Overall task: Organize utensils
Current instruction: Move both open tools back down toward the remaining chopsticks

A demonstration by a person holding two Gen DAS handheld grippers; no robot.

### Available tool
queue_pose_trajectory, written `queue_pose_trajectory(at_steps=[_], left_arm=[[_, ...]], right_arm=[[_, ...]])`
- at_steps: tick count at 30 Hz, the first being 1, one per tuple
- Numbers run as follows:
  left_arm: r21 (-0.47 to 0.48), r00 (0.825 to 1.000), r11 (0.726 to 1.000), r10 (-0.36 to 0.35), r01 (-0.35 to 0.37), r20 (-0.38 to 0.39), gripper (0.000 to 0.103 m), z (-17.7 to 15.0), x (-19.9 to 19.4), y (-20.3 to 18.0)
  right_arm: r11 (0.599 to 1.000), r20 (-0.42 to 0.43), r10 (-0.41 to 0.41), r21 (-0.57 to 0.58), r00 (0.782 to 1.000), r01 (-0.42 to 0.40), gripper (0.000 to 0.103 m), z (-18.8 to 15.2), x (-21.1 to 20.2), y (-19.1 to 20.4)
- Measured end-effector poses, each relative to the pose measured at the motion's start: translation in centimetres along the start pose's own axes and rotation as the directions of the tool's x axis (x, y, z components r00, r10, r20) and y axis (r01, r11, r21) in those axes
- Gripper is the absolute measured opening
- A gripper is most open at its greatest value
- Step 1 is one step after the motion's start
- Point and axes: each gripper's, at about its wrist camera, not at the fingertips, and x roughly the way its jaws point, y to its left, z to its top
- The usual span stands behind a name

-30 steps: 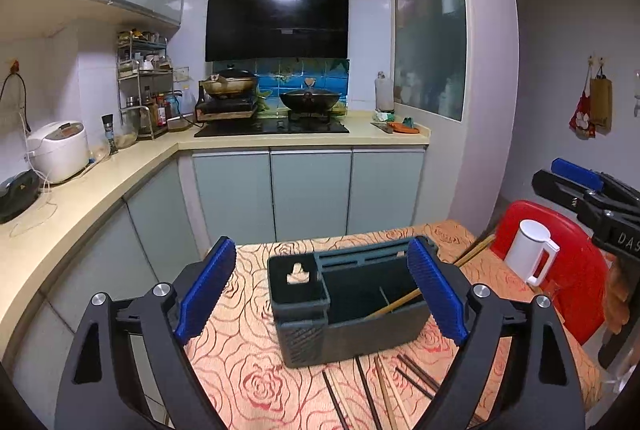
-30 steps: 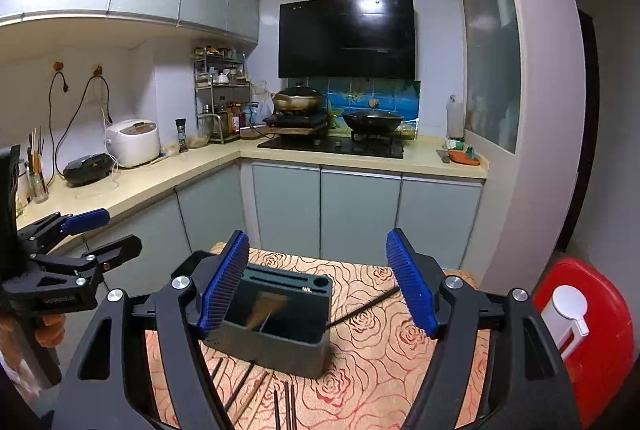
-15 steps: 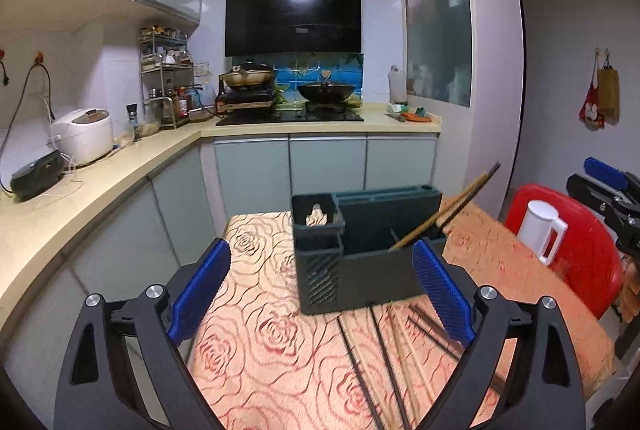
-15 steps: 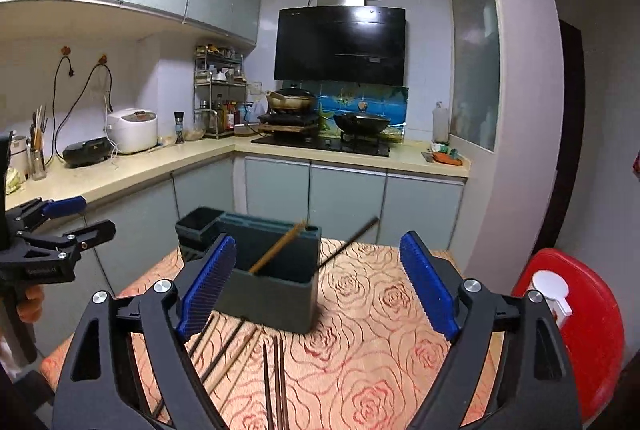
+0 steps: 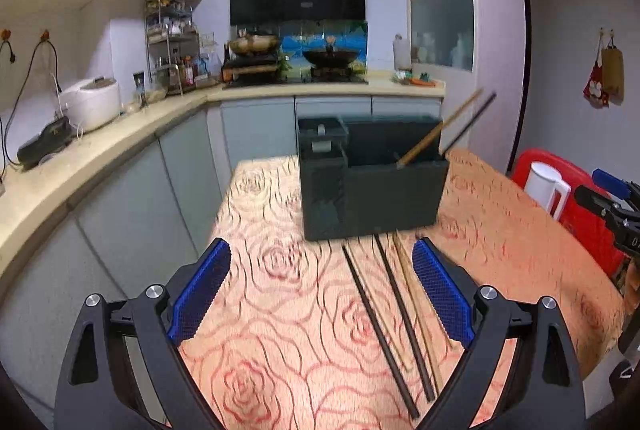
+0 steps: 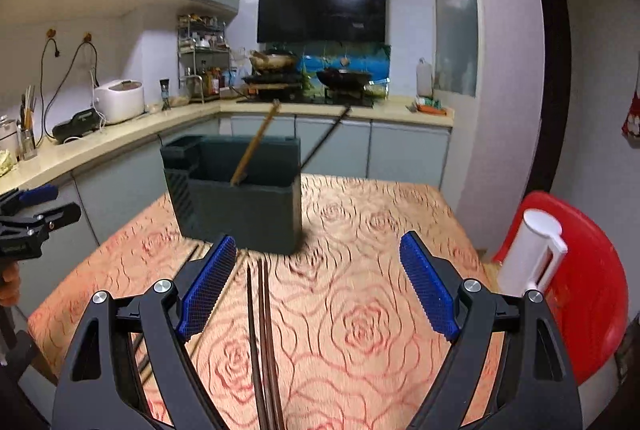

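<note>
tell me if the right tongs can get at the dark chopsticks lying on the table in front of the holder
Probably yes. The right tongs are open and empty, and the dark chopsticks lie flat on the tablecloth between the fingers, with nothing covering them. The holder stands behind them, out of the way.

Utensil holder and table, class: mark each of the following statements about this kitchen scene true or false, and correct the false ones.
1. The dark utensil holder stands on the rose-patterned tablecloth. True.
2. Both claws are shut on chopsticks. False: the left claw and right claw are open and empty.
3. Loose chopsticks lie on the cloth in front of the holder. True.
4. The holder is empty. False: a wooden chopstick leans out of it.
5. A white jug sits on the red chair. True.
</note>
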Motion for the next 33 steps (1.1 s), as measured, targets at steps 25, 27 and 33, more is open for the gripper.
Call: queue_pose_trajectory(at_steps=[25, 27, 33], left_arm=[[0.032, 0.975, 0.997, -0.063, 0.072, -0.214, 0.089, -9.9, 2.4, -3.0], [0.037, 0.972, 0.997, -0.063, 0.073, -0.228, 0.089, -10.3, 2.9, -3.4], [0.067, 0.964, 0.995, -0.053, 0.073, -0.261, 0.089, -11.4, 3.7, -4.2]], right_arm=[[1.000, -0.109, -0.014, 0.010, 0.994, 0.015, 0.081, -6.0, -0.9, -0.3], [1.000, -0.111, -0.020, 0.012, 0.994, 0.021, 0.081, -6.2, -1.0, -0.4], [0.999, -0.123, -0.031, 0.019, 0.992, 0.034, 0.081, -6.7, -0.9, -1.0]])
